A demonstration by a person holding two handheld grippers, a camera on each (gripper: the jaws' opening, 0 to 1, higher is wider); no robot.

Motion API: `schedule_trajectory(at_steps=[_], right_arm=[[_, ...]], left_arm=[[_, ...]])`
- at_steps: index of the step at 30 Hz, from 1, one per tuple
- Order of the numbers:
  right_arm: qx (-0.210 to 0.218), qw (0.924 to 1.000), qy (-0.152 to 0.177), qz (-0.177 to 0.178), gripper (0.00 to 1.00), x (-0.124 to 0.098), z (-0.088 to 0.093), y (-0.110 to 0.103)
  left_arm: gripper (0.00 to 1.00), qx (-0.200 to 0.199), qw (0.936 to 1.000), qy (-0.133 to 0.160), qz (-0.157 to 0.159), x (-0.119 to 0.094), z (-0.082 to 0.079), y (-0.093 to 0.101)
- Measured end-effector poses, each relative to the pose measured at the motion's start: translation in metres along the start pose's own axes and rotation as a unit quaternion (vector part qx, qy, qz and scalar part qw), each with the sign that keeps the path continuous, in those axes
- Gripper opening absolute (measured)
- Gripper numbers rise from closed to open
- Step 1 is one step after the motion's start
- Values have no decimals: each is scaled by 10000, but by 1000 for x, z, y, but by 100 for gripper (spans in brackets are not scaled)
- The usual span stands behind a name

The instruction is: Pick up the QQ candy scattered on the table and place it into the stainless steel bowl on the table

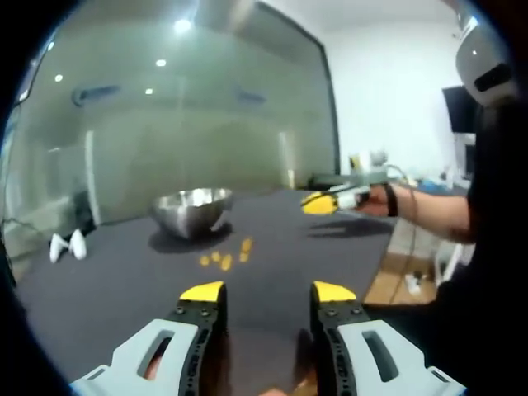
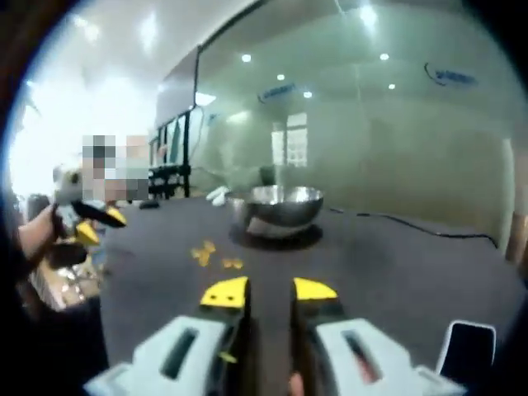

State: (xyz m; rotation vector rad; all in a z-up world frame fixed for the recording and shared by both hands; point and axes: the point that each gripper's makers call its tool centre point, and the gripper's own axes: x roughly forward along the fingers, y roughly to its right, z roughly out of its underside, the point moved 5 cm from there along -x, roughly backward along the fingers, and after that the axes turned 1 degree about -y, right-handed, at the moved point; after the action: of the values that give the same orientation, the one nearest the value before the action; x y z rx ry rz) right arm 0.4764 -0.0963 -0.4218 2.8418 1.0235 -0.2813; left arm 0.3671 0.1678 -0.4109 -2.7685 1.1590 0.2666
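- Small orange-yellow QQ candy pieces (image 1: 224, 258) lie scattered on the dark grey bench (image 1: 115, 280), mid-frame in the left gripper view, just in front of the shiny stainless steel bowl (image 1: 193, 210).
- The left yellow-tipped tongs (image 1: 268, 293), jaws apart and empty, point almost straight at the sweets, seemingly the nearer pair.
- The right tongs (image 2: 269, 291), narrowly parted and holding nothing, have the candy ahead, left of centre.

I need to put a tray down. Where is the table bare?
Bare dark table lies between the left gripper and the candies. It is crowded where those candies sit beside the stainless steel bowl.
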Motion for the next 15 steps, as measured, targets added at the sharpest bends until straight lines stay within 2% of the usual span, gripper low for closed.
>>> schedule_trajectory(at_steps=[6,10,15], right_arm=[[-245,9993,-148,-250,21,18,1,-11],[-293,9980,-418,-369,21,34,9,-15],[-461,9962,-550,-485,21,55,10,-18]], left_arm=[[42,-21,10000,2,13,0,1,2],[42,-63,10000,36,-32,-4,3,1],[42,-151,9999,33,-42,-8,7,0]])
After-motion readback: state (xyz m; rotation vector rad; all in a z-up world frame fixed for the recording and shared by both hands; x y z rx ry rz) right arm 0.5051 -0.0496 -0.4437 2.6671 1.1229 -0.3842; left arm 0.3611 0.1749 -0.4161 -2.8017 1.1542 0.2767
